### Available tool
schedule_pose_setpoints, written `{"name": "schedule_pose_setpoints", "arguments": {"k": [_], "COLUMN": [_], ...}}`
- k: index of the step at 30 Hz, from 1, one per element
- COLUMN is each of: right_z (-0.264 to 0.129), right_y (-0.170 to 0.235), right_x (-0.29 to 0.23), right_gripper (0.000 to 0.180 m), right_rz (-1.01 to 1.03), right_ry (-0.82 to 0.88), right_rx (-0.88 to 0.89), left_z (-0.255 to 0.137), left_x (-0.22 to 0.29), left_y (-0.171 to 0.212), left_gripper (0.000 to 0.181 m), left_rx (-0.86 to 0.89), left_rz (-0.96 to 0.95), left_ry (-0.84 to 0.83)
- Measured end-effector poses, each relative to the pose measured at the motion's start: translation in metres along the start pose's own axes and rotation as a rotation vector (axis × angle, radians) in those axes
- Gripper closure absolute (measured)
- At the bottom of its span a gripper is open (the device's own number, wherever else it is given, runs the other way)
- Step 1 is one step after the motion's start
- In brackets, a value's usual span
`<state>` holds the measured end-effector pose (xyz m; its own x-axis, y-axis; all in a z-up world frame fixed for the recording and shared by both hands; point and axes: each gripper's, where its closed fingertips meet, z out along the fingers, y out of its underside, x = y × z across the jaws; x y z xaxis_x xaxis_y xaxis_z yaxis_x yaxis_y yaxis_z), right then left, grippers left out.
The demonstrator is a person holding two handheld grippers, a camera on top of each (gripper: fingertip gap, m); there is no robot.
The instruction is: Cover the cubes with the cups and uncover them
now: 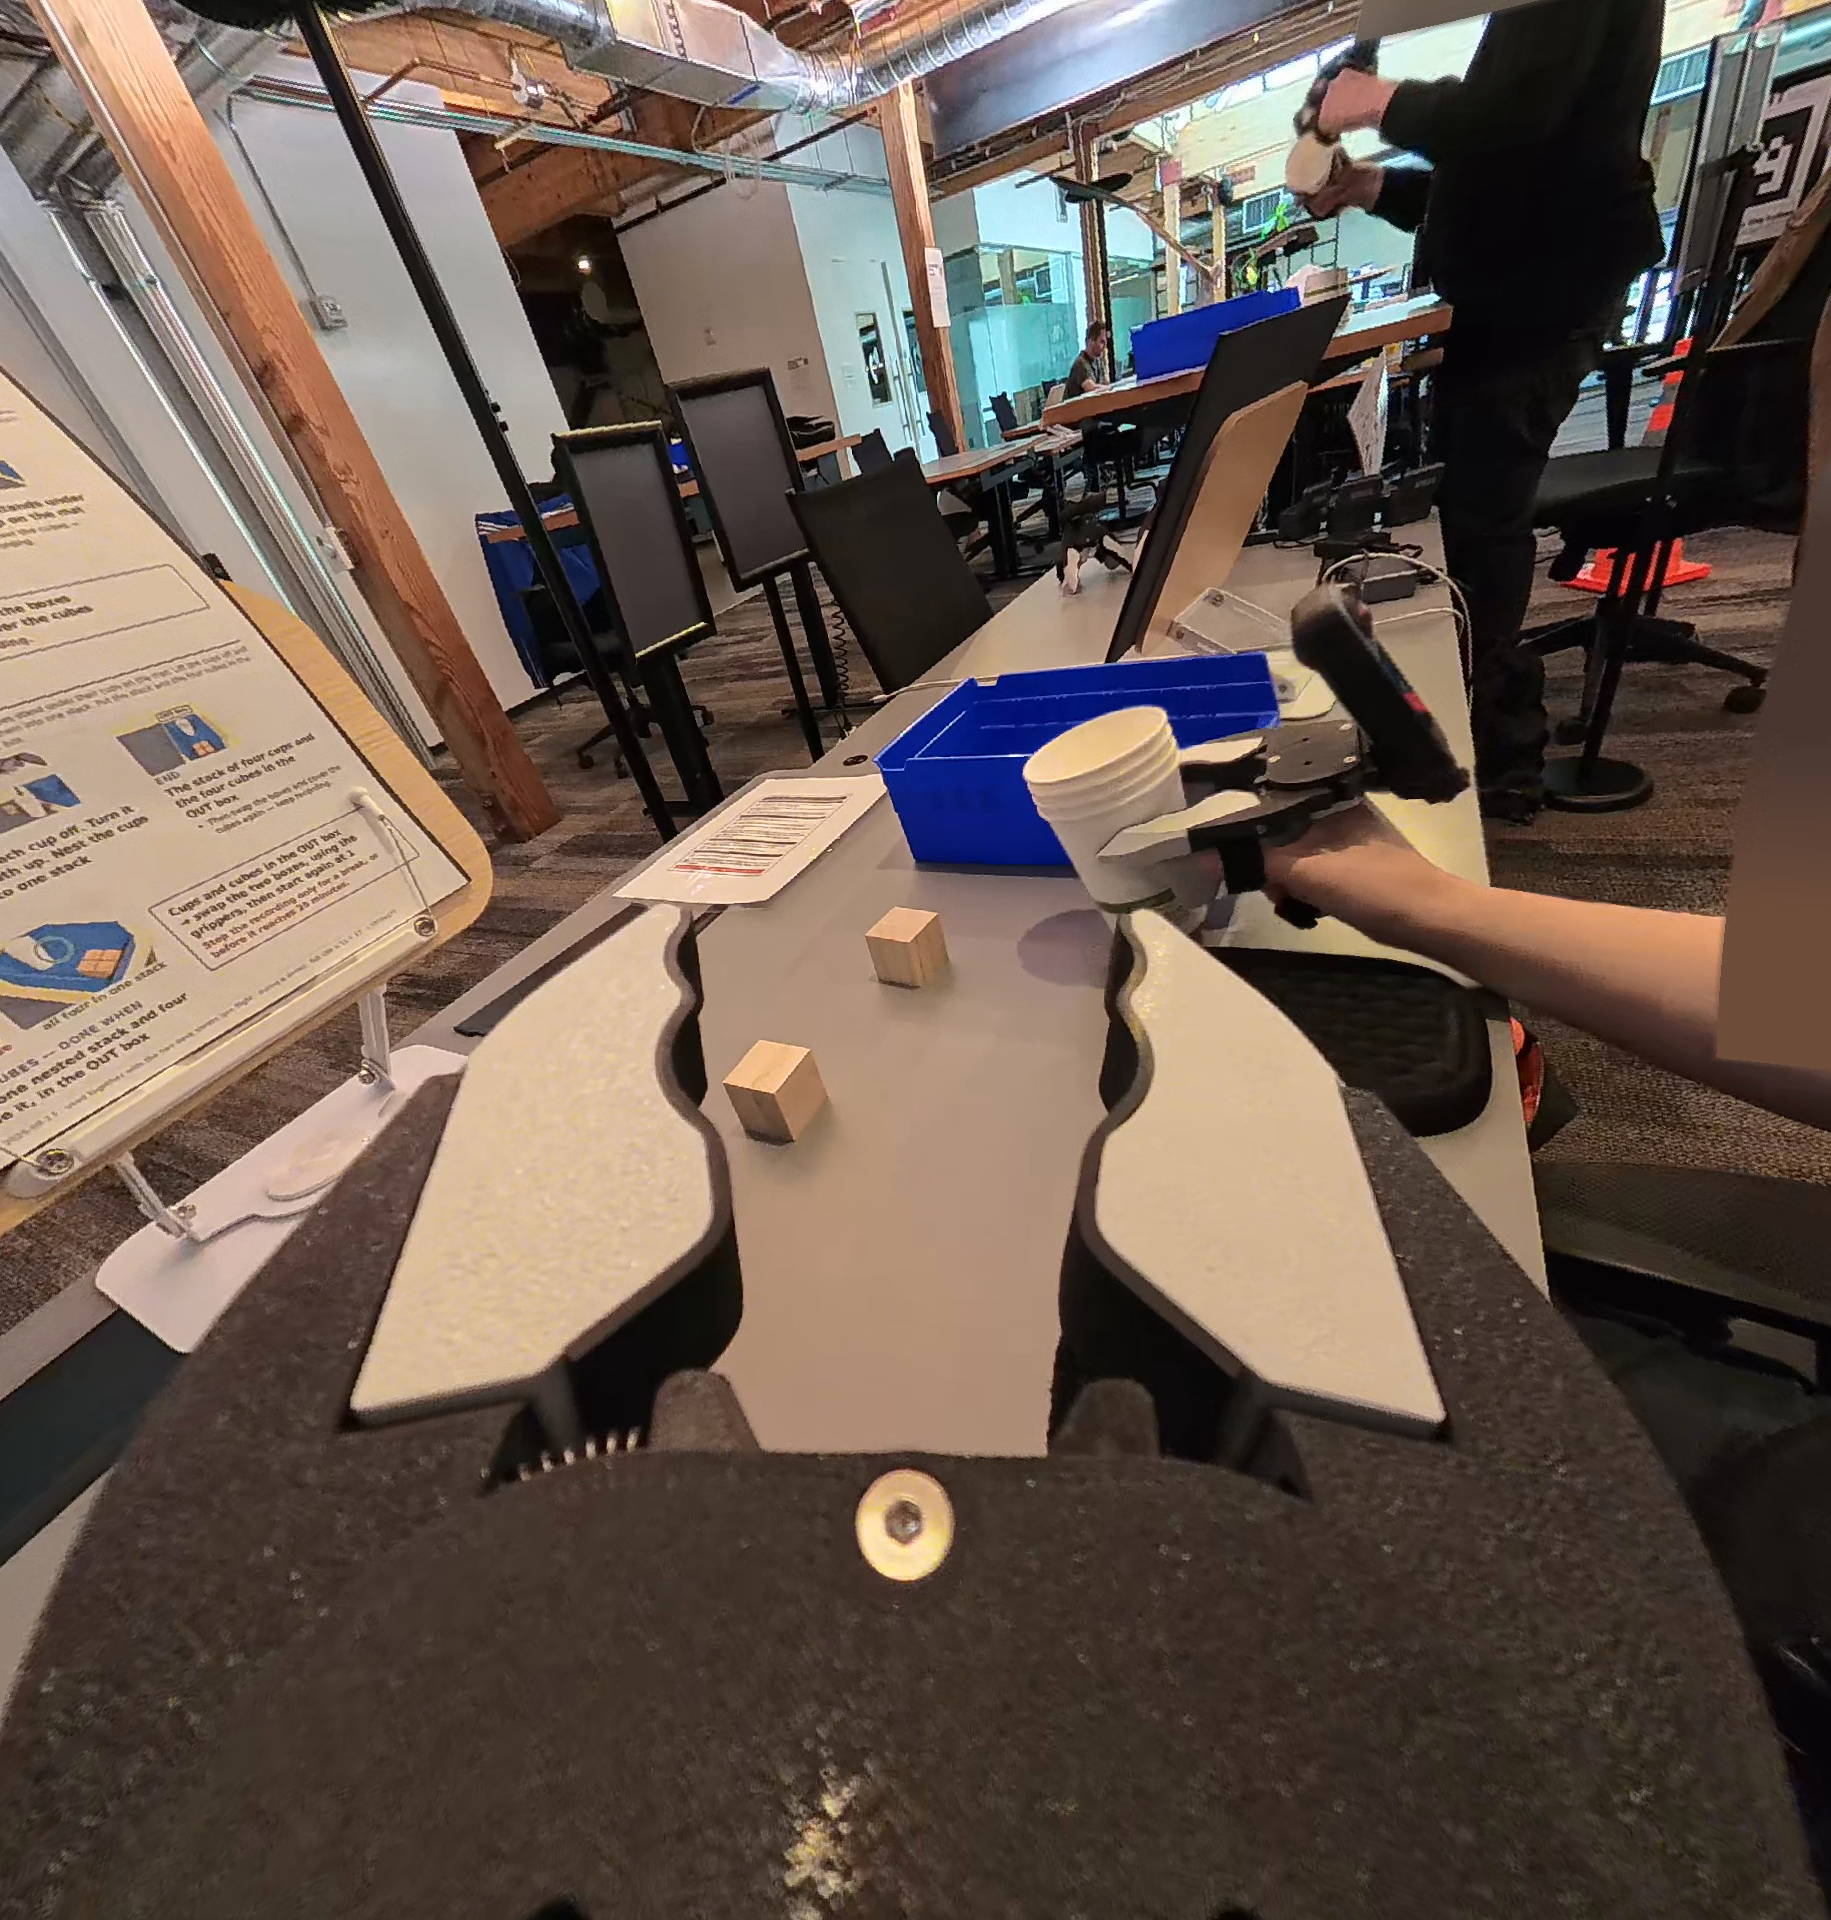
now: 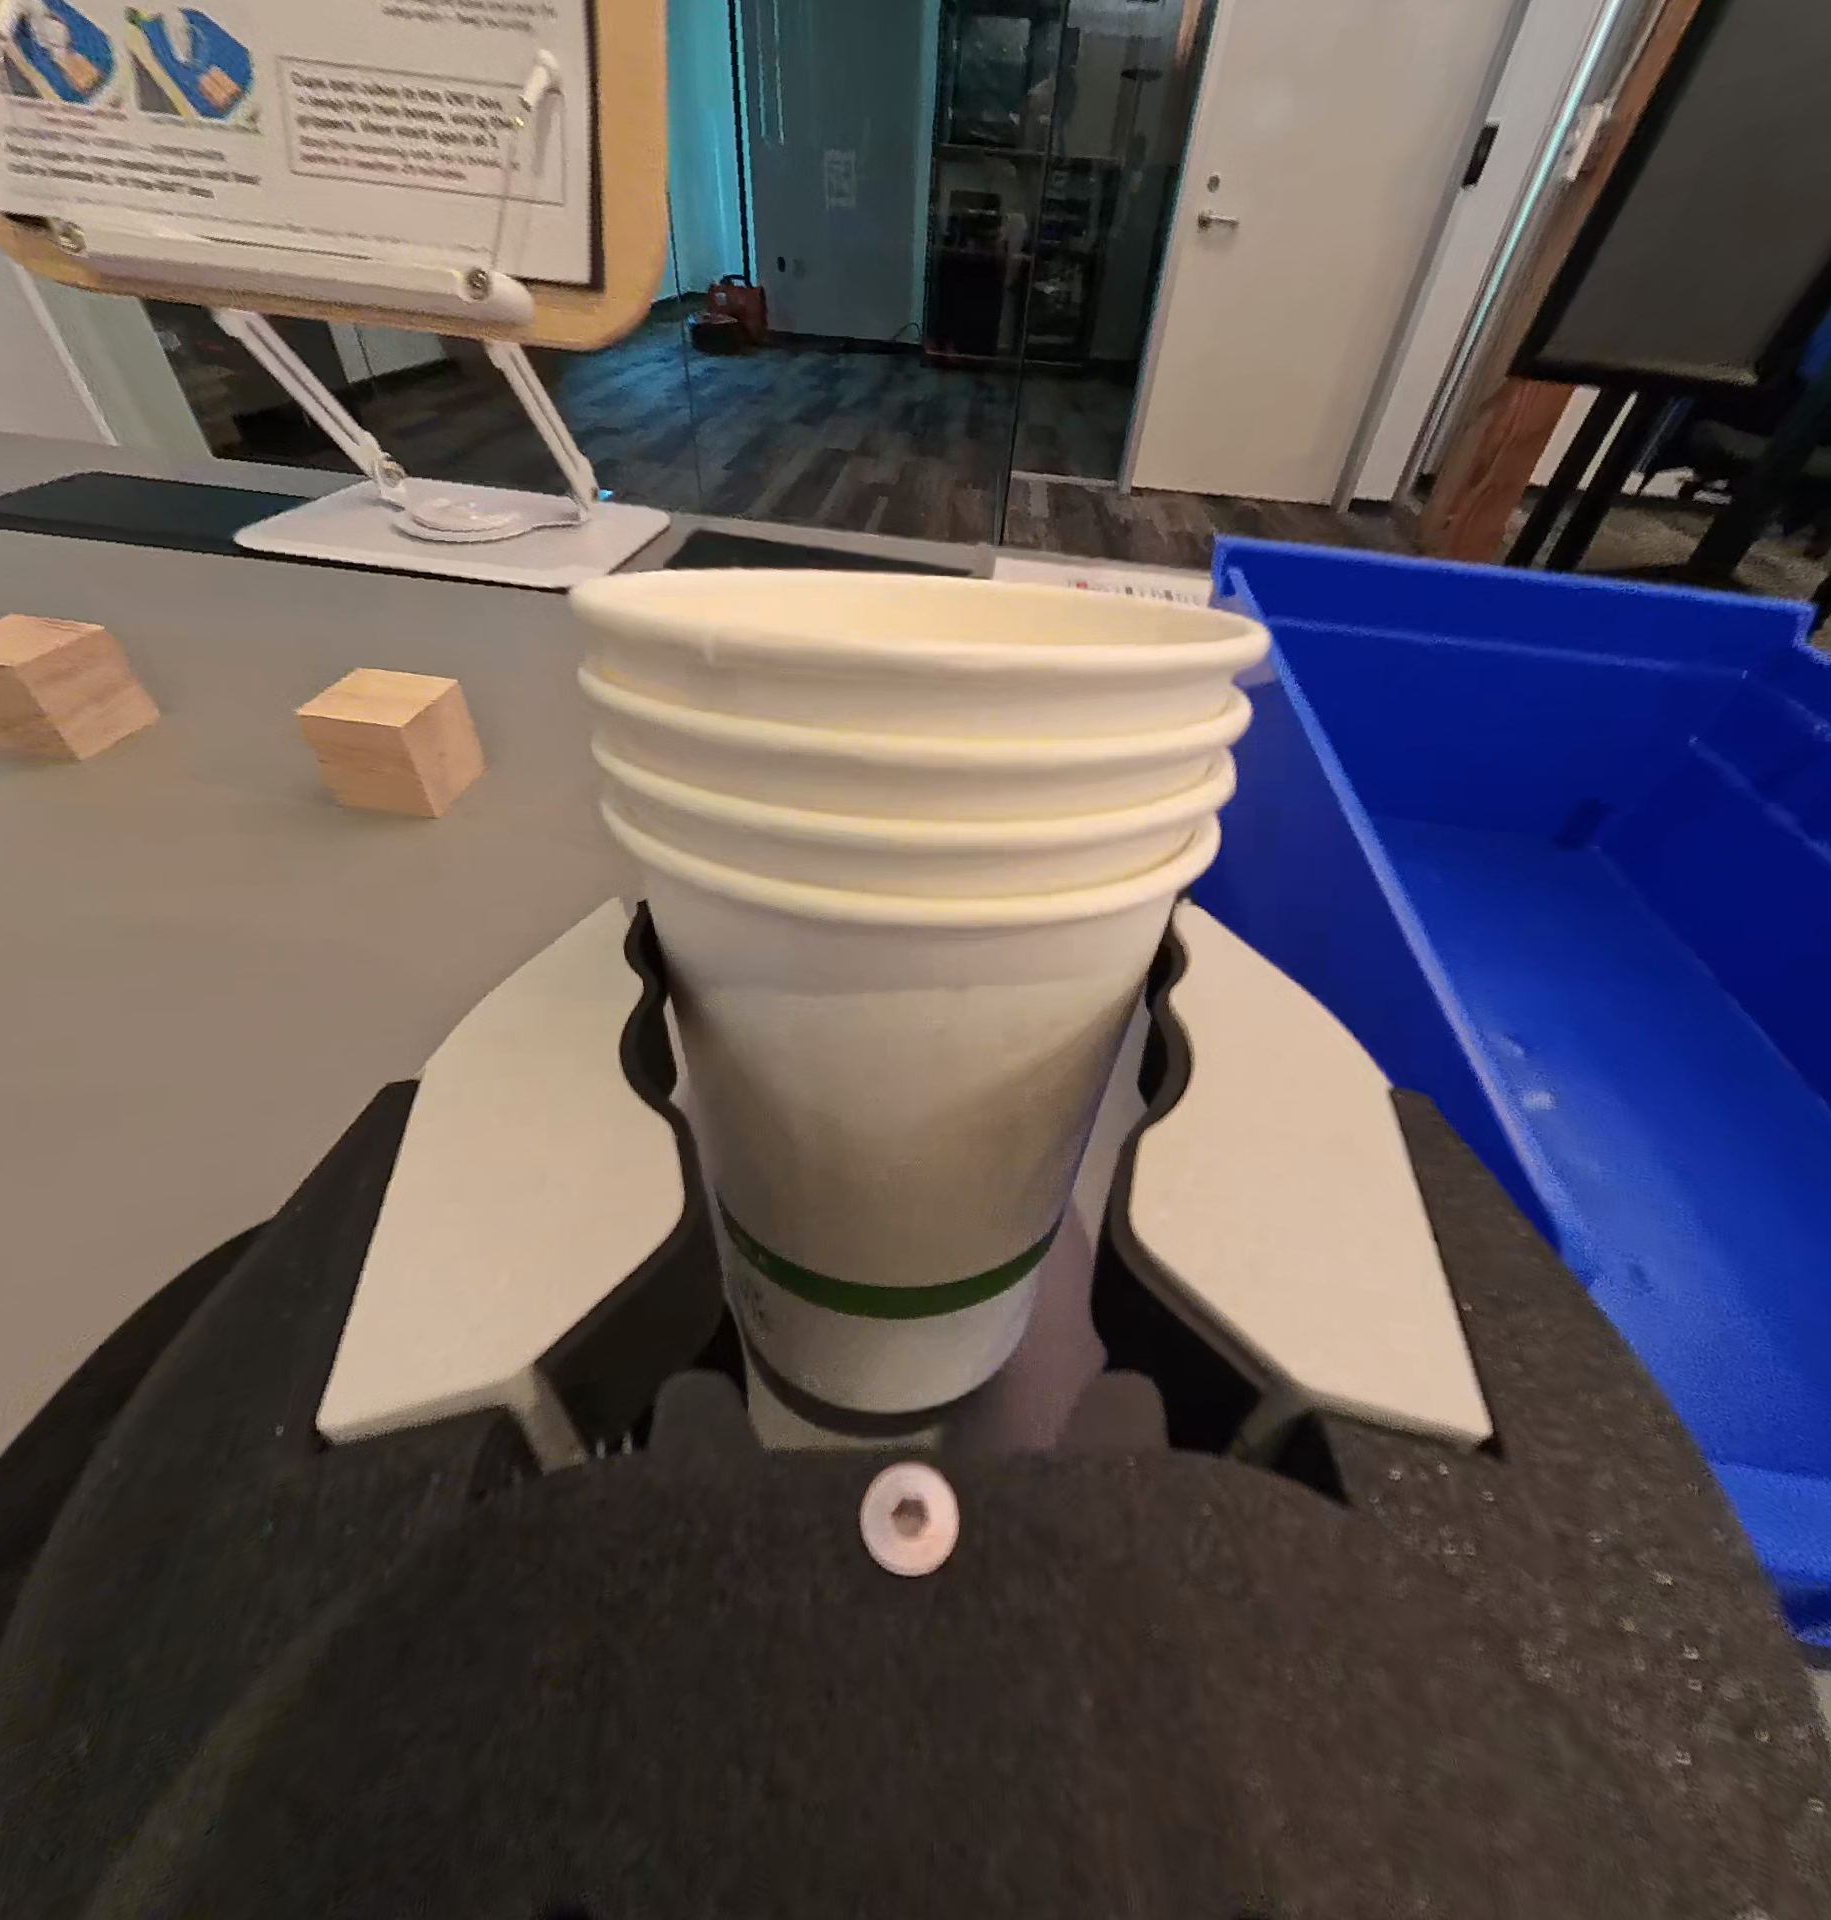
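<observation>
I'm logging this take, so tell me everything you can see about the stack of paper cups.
The stack of paper cups is four white cups nested mouth up, rolled rims stepped one above another, a green band near the outer cup's base. It looks like plain paper. The right gripper clamps its sides, holding it slightly tilted above the grey table, beside the blue bin.

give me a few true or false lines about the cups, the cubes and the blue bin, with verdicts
1. The right claw grips a nested stack of cups. True.
2. The stack is upside down. False: the mouths face up.
3. Two wooden cubes sit bare on the table. True.
4. The left claw holds a cube. False: it is open and holds nothing.
5. The blue bin holds cups. False: the part in view holds none.
</observation>
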<state>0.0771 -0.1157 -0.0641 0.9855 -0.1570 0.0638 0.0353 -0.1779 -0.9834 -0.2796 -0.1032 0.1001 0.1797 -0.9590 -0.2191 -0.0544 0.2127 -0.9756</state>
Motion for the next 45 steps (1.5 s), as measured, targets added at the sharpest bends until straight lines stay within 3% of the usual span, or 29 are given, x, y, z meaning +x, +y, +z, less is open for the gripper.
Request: {"name": "schedule_pose_setpoints", "arguments": {"k": [7,11,15,17,21,29,45], "right_z": [-0.012,-0.025,-0.026,-0.003,0.063,0.132,0.150], "right_y": [-0.023,-0.074,-0.156,-0.168,-0.118,-0.038,-0.002], "right_x": [-0.007,0.007,0.069,0.120,0.180,0.192,0.197], "right_gripper": [0.092,0.092,0.092,0.092,0.092,0.091,0.090], "right_rz": [0.034,0.088,0.099,0.081,0.124,0.032,0.052], "right_ry": [-0.086,-0.131,-0.121,-0.058,-0.048,-0.018,-0.057], "right_rx": [0.031,0.154,0.284,0.255,0.098,-0.075,-0.105], "left_z": [0.001,0.003,0.003,0.003,0.001,0.000,0.015], "left_x": [-0.002,-0.001,0.001,0.003,0.005,0.006,0.000], "left_y": [0.001,0.003,0.000,-0.003,-0.009,-0.017,-0.008], "left_gripper": [0.107,0.108,0.108,0.108,0.108,0.108,0.107], "left_rx": [0.002,-0.011,-0.026,-0.024,-0.024,-0.083,-0.115], "left_rz": [-0.004,-0.003,0.013,0.027,0.046,0.105,0.062], "left_ry": [-0.002,0.004,0.002,-0.003,-0.014,-0.072,-0.095]}}
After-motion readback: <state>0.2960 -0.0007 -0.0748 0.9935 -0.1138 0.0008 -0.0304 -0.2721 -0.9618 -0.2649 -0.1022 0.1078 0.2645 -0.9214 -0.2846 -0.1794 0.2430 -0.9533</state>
